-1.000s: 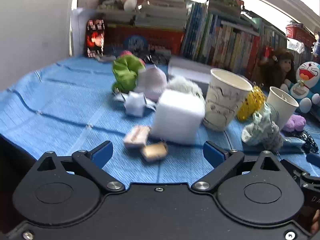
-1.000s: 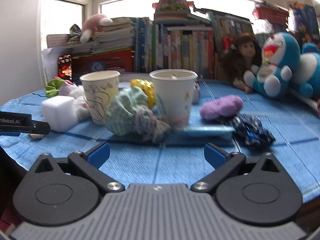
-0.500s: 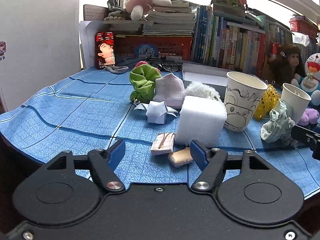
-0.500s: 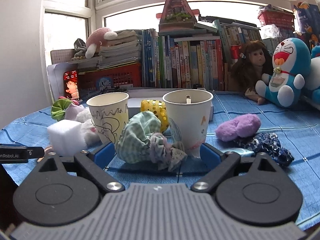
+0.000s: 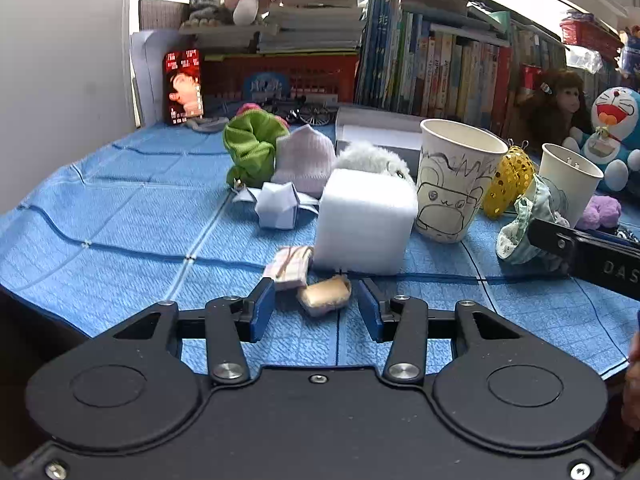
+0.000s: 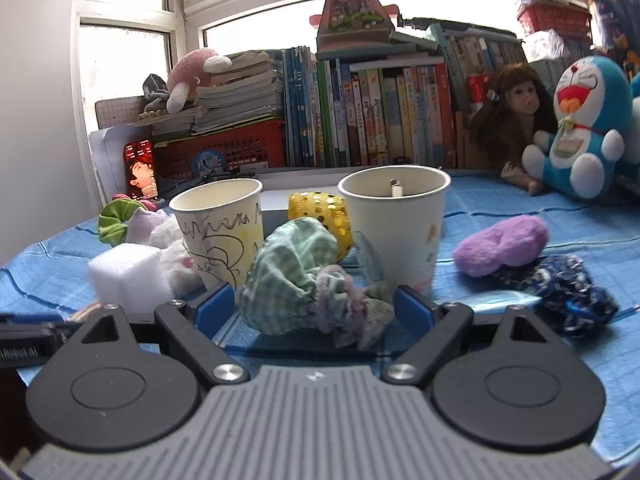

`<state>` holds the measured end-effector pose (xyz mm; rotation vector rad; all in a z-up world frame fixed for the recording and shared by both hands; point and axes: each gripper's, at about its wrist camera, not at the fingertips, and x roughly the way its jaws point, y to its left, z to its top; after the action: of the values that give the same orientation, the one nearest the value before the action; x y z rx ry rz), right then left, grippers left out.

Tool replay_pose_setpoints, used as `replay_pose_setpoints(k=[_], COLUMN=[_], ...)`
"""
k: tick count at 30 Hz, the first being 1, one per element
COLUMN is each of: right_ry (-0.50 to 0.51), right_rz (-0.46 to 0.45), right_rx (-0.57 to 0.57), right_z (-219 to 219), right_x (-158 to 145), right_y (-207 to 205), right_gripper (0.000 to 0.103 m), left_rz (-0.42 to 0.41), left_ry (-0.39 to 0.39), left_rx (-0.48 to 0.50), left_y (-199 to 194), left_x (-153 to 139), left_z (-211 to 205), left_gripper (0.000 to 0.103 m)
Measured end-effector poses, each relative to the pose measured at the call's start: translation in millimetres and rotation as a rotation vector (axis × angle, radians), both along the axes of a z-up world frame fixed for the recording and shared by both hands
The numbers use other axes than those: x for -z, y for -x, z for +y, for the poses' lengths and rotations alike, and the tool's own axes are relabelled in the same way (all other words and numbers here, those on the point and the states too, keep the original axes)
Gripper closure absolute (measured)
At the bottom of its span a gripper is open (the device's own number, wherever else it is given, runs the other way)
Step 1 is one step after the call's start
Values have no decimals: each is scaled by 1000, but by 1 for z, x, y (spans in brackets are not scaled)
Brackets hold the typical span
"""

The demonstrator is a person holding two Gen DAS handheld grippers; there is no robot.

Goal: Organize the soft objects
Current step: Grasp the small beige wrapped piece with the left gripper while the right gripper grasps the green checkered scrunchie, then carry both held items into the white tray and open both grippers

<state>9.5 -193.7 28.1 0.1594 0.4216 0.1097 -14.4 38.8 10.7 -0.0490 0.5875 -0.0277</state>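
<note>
Left gripper (image 5: 316, 314) low over the blue-clothed surface (image 5: 120, 220), fingers (image 5: 262, 312) narrowed but parted, with a small tan squishy (image 5: 324, 294) lying between the blue tips and not gripped. Just beside it, touching the left fingertip, a striped pink-and-white squishy (image 5: 290, 266). Directly behind both, a white foam cube (image 5: 364, 220). Farther back, a white paper star (image 5: 278, 204), a green scrunchie (image 5: 252, 148), a pale pink knit piece (image 5: 306, 158) and a white fluffy toy (image 5: 372, 158), clustered close together.

Right gripper (image 6: 314, 306) also near the surface, fingers (image 6: 214, 308) fairly wide, flanking a green checked scrunchie (image 6: 292, 280) with a bunched purple-green end; no clear pinch, cloth loose between the tips. Behind the scrunchie, a doodled paper cup (image 6: 220, 228) on the left and a plain paper cup (image 6: 396, 220) on the right, both upright, with a gold sequined scrunchie (image 6: 320, 210) between them. Right of the plain cup, a purple fuzzy scrunchie (image 6: 502, 246) resting just against a dark blue patterned scrunchie (image 6: 560, 288).

Along the back edge, a row of books (image 6: 360, 112), a red basket (image 6: 224, 148), a doll (image 6: 508, 104) and a blue cat plush (image 6: 580, 128). Seen from the left wrist, the right gripper's black finger reaching to the checked scrunchie at the frame's right edge.
</note>
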Motion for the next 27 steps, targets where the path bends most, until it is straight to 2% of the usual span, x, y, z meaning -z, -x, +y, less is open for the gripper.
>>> replay_pose_setpoints(k=[3, 8, 11, 12, 13, 15, 17, 20, 23, 27], right_ry=[-8, -10, -13, -14, -13, -10, -1, 27, 25, 5], right_rz=[-2, 0, 3, 5, 9, 18, 26, 31, 34, 20], right_rx=[2, 2, -1, -2, -1, -4, -2, 1, -4, -36], right_z=[2, 3, 3, 3, 3, 3, 3, 4, 0, -5], right_x=[1, 2, 2, 2, 2, 3, 4, 6, 4, -4], right_y=[-7, -17, -21, -21, -22, -22, -20, -16, -10, 1], right_gripper=[9, 8, 8, 8, 10, 18, 32, 42, 49, 52], left_rz=[2, 10, 5, 1, -3, -10, -16, -24, -32, -78], left_ry=[23, 16, 16, 12, 7, 12, 29, 23, 31, 23], left_rx=[-6, -3, -9, -8, -8, -5, -3, 11, 37, 60], left_y=[-2, -9, -13, -13, -13, -11, -9, -5, 0, 9], left_x=[1, 7, 10, 10, 10, 10, 9, 6, 0, -15], left_z=[0, -5, -8, -9, -10, -10, -10, -12, -13, -14], left_gripper=[59, 60, 65, 71, 75, 75, 76, 76, 76, 76])
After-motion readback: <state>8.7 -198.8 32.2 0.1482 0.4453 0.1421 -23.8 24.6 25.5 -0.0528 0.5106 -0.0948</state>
